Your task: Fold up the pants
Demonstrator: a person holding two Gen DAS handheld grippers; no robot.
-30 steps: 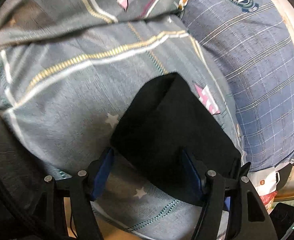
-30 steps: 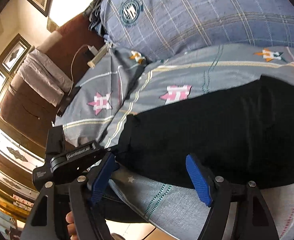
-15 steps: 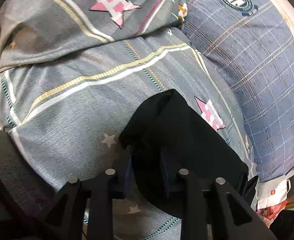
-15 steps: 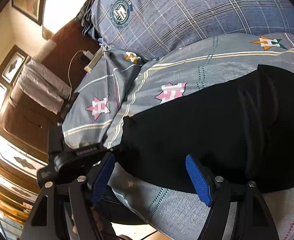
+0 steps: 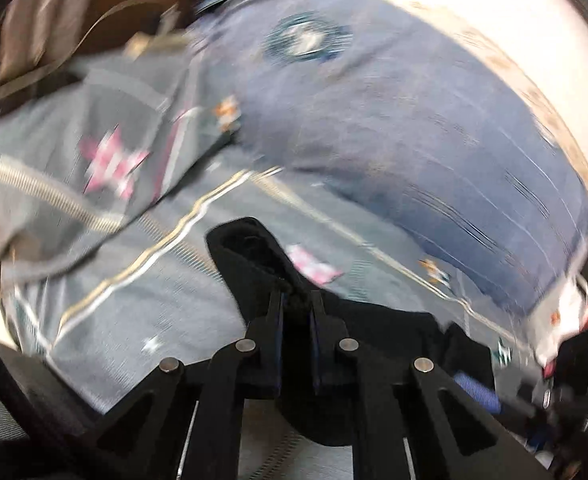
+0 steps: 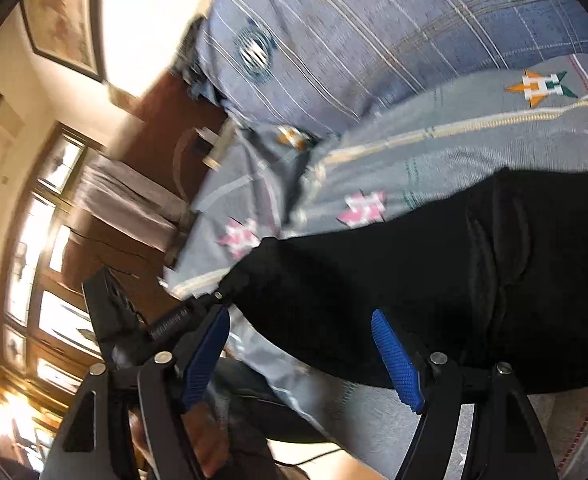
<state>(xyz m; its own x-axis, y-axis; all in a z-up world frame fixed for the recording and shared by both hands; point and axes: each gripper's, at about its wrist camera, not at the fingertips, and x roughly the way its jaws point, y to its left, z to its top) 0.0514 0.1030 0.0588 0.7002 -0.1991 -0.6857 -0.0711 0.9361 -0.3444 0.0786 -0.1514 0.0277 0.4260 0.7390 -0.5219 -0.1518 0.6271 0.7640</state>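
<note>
While left tongs (image 5: 295, 310) close, pinching pants (image 5: 254, 256) edge, right tongs (image 6: 301, 344) spread (pants between).

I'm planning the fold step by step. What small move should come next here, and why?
Probably close the right gripper on the black pants. The left gripper is closing with a bunched corner between its pads, while the right one hangs open over the near edge, gripping nothing.
</note>
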